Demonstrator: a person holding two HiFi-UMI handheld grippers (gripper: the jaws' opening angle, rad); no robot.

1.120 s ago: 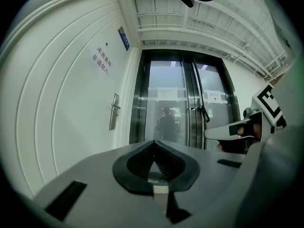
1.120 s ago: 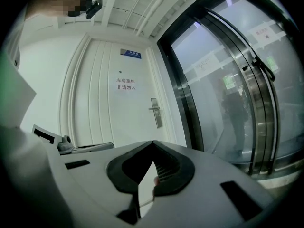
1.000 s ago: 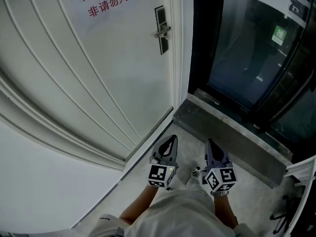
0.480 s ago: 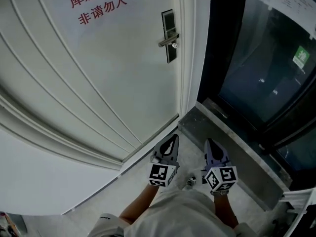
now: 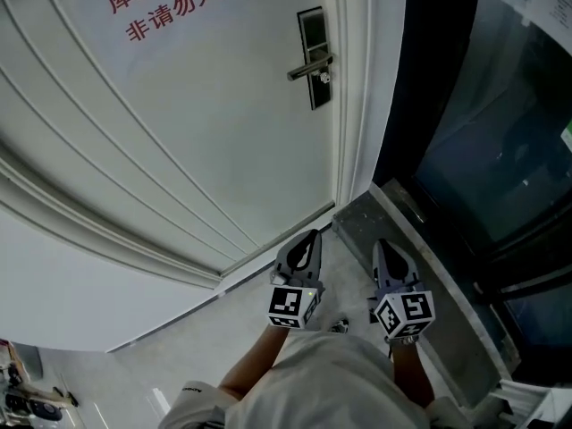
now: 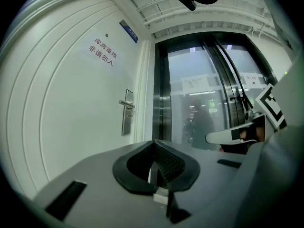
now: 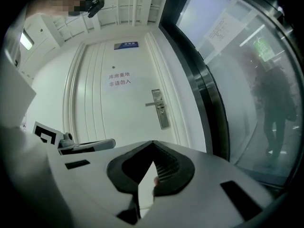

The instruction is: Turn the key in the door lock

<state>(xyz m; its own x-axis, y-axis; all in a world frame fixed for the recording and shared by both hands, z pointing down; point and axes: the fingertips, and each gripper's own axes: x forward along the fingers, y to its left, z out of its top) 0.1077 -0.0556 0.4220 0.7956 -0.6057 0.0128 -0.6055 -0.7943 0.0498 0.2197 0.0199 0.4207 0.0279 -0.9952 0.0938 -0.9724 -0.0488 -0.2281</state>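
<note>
Facing the door lock [image 5: 315,57] from well back — left gripper [image 5: 309,237] and right gripper [image 5: 382,243], jaws clenched.

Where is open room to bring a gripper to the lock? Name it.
Free: the door face left of and below the lock plate, and the floor before it. Tight: right of the handle, against the door frame and glass wall.

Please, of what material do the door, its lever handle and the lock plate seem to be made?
Door: probably painted metal or wood, matte white with moulded ribs.
Lever handle: metal, with a brushed silver sheen.
Lock plate: probably metal. It looks dark from the head view and silvery in the right gripper view.
</note>
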